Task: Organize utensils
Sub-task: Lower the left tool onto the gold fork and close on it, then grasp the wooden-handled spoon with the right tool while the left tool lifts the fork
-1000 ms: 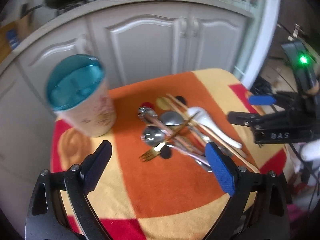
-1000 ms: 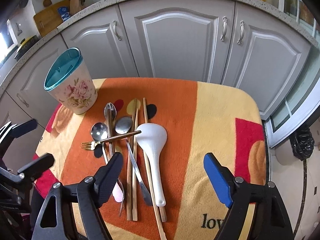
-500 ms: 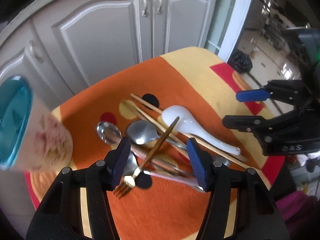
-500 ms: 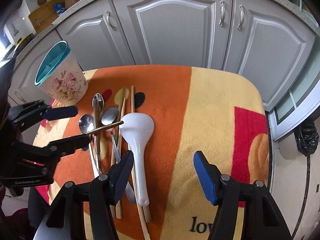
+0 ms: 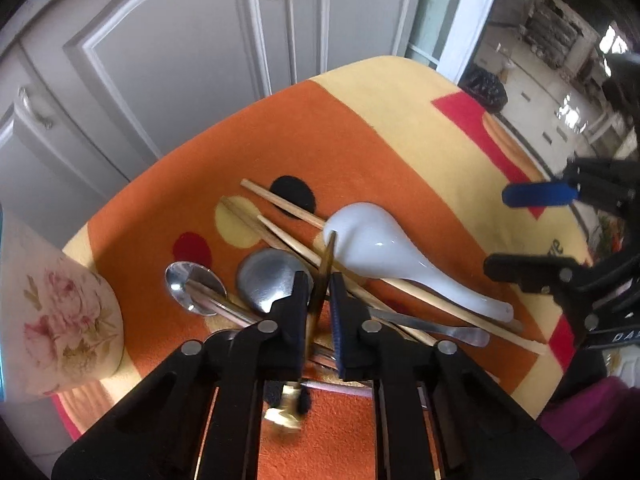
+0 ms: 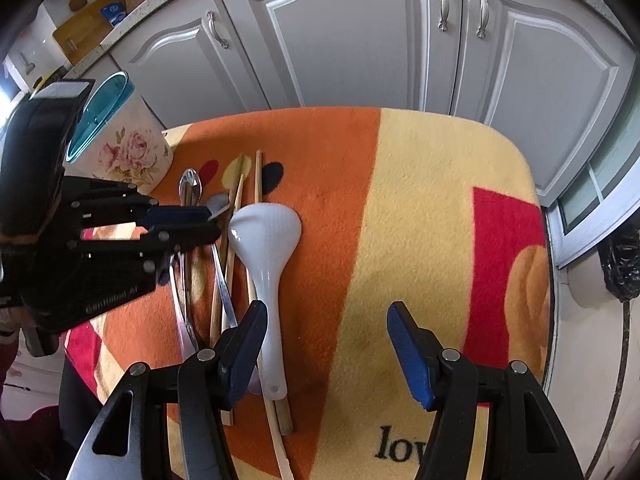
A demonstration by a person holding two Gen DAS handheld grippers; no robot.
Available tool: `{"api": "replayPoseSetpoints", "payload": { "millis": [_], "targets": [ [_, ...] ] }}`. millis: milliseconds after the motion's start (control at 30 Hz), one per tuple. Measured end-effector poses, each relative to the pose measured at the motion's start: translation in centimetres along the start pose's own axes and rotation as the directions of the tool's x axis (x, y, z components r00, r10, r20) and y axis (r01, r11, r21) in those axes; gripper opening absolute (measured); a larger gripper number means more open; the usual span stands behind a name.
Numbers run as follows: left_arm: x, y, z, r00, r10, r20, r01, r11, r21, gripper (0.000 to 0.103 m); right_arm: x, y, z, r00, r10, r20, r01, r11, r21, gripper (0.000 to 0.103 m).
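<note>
A gold fork [image 5: 326,256] lies across a pile of utensils on the orange and yellow cloth [image 5: 360,140]. My left gripper [image 5: 320,296] is shut on its handle, and the blurred prongs [image 5: 286,416] show below the jaws. In the pile are a white ceramic spoon [image 5: 376,248], wooden chopsticks [image 5: 280,204] and two metal spoons [image 5: 192,284]. A floral holder [image 6: 128,148] with a teal rim stands at the far left. My right gripper [image 6: 324,328] hangs open over bare cloth, just right of the white spoon [image 6: 266,240]. The left gripper [image 6: 208,224] reaches in from the left.
White cabinet doors [image 6: 352,40] stand close behind the small table. The cloth [image 6: 440,200] drops off at the right edge. A black bin bag [image 6: 624,264] sits on the floor there. A knife block and cutting board [image 6: 84,28] are on the counter.
My left gripper came down over the pile and its jaws went from wide open to shut on the fork handle. The right gripper's jaws narrowed a little and it sank slightly.
</note>
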State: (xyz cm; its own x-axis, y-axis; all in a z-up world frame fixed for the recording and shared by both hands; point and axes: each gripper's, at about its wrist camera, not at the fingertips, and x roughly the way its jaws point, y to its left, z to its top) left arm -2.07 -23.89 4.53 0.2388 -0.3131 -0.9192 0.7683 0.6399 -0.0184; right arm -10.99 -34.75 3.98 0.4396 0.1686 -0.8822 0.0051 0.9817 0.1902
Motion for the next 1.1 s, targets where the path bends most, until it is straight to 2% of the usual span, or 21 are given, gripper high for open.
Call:
{"api": "replayPoseSetpoints", "payload": {
  "millis": [167, 333, 367, 400, 433, 733, 900, 1100],
  "targets": [
    [-2.1, 3.0, -0.8, 0.999, -0.035, 0.035, 0.040, 0.987, -0.153, 0.006, -0.2, 1.3, 0.2, 0.999, 0.043, 0.006, -0.043, 0.999, -0.026, 0.061],
    [-4.6, 5.7, -2.9, 0.996, -0.047, 0.075, 0.067, 0.956, -0.287, 0.006, 0.0, 4.4, 0.4, 0.993, 0.118, -0.003, -0.118, 0.987, -0.111, 0.061],
    [-5.0, 6.0, -3.4, 0.995, -0.046, 0.084, 0.070, 0.950, -0.304, 0.006, 0.2, 5.1, 0.4, 0.992, 0.129, -0.010, -0.129, 0.983, -0.132, 0.056],
    [-5.4, 6.2, -3.9, 0.995, -0.045, 0.093, 0.072, 0.945, -0.318, 0.006, 0.6, 5.9, 0.4, 0.990, 0.142, -0.022, -0.144, 0.978, -0.152, 0.048],
    [-5.6, 6.4, -4.1, 0.994, -0.041, 0.098, 0.071, 0.941, -0.330, 0.006, 1.1, 6.7, 0.5, 0.987, 0.156, -0.038, -0.160, 0.972, -0.169, 0.046],
    [-7.4, 8.2, -6.4, 0.988, -0.031, 0.149, 0.094, 0.892, -0.443, 0.006, 3.9, 10.0, 3.0, 0.973, 0.219, -0.072, -0.229, 0.949, -0.218, 0.033],
    [-8.0, 8.8, -7.1, 0.986, -0.027, 0.162, 0.101, 0.879, -0.466, 0.006, 6.0, 11.4, 5.0, 0.975, 0.204, -0.093, -0.220, 0.944, -0.247, 0.018],
    [-8.3, 9.2, -7.4, 0.984, -0.032, 0.175, 0.115, 0.867, -0.485, 0.006, 8.0, 11.9, 6.4, 0.978, 0.164, -0.133, -0.193, 0.948, -0.254, 0.014]
  ]
}}
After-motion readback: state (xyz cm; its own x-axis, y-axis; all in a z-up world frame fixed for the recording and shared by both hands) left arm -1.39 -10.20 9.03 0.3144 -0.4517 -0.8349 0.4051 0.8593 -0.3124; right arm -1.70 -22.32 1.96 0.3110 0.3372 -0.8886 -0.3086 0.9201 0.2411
